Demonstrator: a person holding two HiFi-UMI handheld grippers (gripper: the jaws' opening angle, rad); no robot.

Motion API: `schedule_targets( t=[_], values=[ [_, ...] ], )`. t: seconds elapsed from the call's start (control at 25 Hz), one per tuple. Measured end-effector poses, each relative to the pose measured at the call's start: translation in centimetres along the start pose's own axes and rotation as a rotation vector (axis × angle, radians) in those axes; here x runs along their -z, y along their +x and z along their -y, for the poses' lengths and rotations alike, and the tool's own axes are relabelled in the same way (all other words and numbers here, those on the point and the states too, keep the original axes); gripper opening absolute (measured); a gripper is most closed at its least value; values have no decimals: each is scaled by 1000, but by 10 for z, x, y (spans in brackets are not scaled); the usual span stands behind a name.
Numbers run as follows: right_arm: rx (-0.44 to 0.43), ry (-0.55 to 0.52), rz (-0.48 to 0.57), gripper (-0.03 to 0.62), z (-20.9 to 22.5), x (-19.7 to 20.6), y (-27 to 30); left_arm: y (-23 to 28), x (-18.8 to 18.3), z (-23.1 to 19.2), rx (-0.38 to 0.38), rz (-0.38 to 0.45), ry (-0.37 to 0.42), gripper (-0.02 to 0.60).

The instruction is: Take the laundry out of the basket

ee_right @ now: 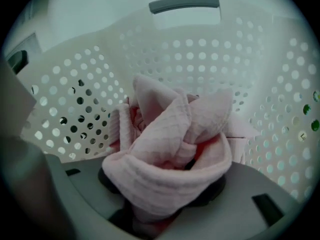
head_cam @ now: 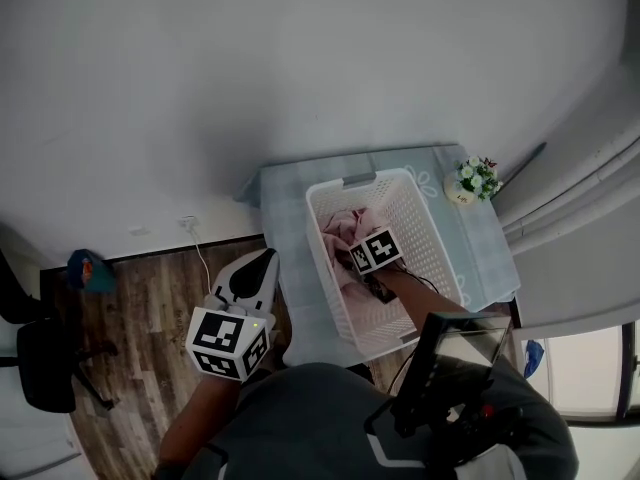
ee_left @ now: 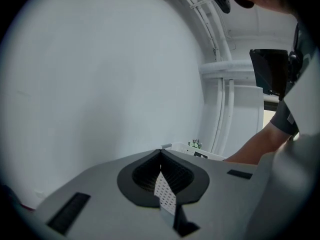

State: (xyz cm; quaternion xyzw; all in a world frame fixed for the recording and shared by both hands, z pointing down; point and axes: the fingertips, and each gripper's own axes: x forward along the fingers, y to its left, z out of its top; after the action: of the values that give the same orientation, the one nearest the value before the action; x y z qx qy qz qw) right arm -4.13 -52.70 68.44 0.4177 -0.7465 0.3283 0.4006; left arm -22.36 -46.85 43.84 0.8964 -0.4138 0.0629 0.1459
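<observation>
Our right gripper (head_cam: 375, 252) was down inside the basket (head_cam: 421, 211), and its jaws were clamped on a bunched fold of pink cloth (ee_right: 170, 149). The cloth bulged up and over both jaws, so we saw little of the pads themselves. Our left gripper (ee_left: 161, 154) had its jaws together with nothing between them. We held it off the left edge of the table (head_cam: 290, 200), above the wooden floor (head_cam: 150, 298) and well apart from the basket.

The rest of the pink cloth lay heaped against the basket's far wall, below the grey handle (ee_right: 184, 3). A darker pink layer showed underneath, though we could not tell whether it was a separate piece. The basket stood in the middle of the table, with its near end close to the table's near edge. A small pot of flowers (head_cam: 476, 179) sat at the far right corner, beside the basket but not touching it.

We judged the step in hand to be the first grab, with the laundry gripped but not yet lifted. The next move would call for a straight pull upward, high enough for the trailing cloth to clear the rim, then a swing to a bare part of the table. The light basket might tip or lift with the cloth, so the free left gripper could steady its rim.
</observation>
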Motion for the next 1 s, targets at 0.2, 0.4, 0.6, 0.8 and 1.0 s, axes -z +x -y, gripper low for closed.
schedule_targets(
  t=[0.2, 0.4, 0.6, 0.8, 1.0],
  values=[
    [-135, 33, -30, 261, 0, 1, -1, 0, -4, -3, -9, 1, -3, 8],
    [-39, -61, -45, 381, 4, 0, -13, -3, -9, -8, -26, 7, 7, 9],
    [7, -20, -76, 494, 8, 7, -29, -3, -5, -10, -29, 6, -5, 9],
    [-40, 68, -116, 523, 4, 23, -34, -9, 1, -8, -23, 5, -16, 9],
    [-65, 112, -208, 529, 7, 34, 15, -16, 4, -13, -31, 1, -30, 9]
  ],
)
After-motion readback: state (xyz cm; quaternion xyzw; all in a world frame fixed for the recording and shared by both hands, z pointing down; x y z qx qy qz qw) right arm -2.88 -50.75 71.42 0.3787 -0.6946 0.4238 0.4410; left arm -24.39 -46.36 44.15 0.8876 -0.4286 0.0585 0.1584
